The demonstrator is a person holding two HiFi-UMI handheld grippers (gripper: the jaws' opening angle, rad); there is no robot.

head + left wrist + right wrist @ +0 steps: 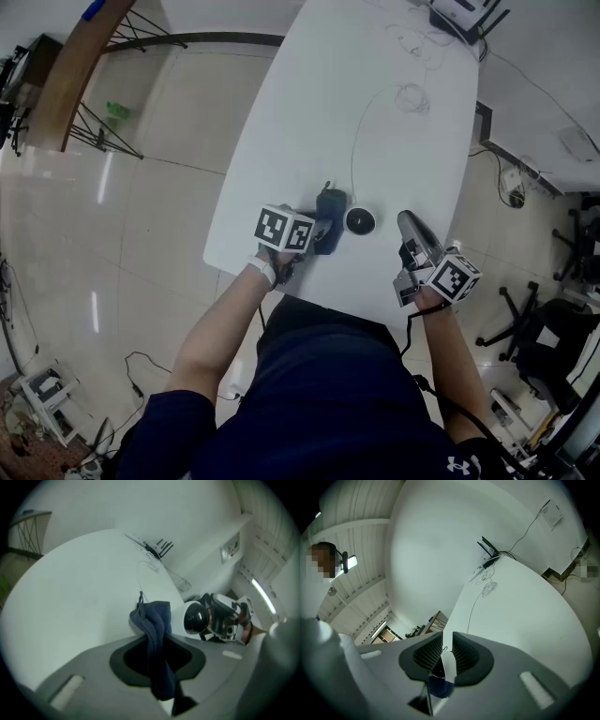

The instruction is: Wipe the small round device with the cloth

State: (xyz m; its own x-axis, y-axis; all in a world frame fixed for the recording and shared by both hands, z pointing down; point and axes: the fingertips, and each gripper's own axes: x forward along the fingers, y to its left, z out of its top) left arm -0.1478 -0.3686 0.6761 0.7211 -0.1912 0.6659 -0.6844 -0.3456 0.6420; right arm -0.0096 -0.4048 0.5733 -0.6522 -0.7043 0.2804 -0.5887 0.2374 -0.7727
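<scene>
Navy cloth (154,620) is pinched in your left gripper (157,657), just left of the small round device (360,221) at the head view's centre, so drag it lightly across the dome while your right gripper (446,654), jaws narrowly apart and empty, steadies the base.

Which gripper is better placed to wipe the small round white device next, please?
Left, probably: the left gripper grips the dark blue cloth right beside the small round white device, while the right gripper holds nothing.
</scene>
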